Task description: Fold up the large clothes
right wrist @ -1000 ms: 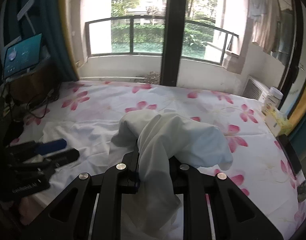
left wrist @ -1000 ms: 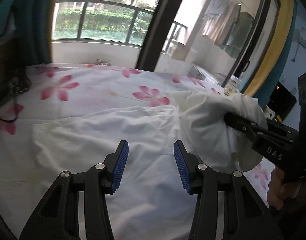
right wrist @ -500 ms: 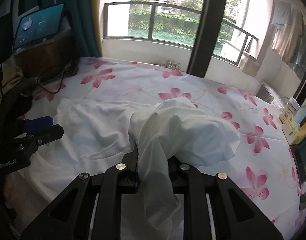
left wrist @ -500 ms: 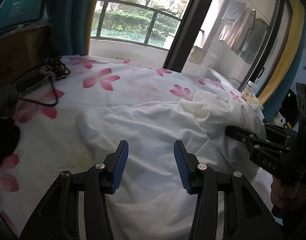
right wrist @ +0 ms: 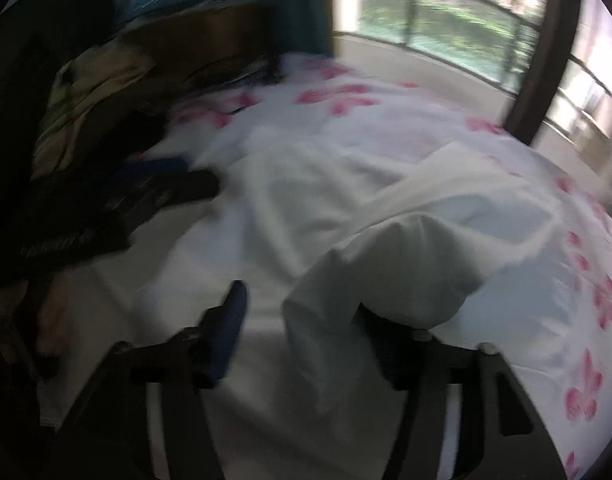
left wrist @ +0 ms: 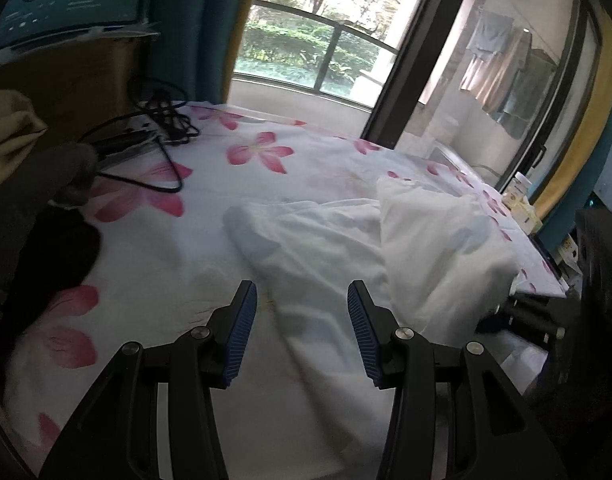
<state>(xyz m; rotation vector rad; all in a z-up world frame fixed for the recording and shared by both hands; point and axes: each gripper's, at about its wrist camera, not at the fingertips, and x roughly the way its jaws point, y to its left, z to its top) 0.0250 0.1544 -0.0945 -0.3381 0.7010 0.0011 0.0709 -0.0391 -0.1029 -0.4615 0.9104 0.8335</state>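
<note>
Release of the folded-over part is the step in hand: my right gripper (right wrist: 302, 320) has its jaws opening, and the white garment (left wrist: 325, 248) drapes loose between them and over the right finger, no longer pinched. The garment lies rumpled on the flowered bedsheet (left wrist: 154, 240). My left gripper (left wrist: 302, 320) hangs over its near edge, jaws half apart and holding nothing. Next, I judge, each gripper needs a fresh edge to pinch for 1 more fold.

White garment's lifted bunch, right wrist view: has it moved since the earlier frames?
Yes. The lifted bunch has dropped toward the floral bedsheet; the right gripper jaws are opening, the cloth between them draped loose over one finger.
</note>
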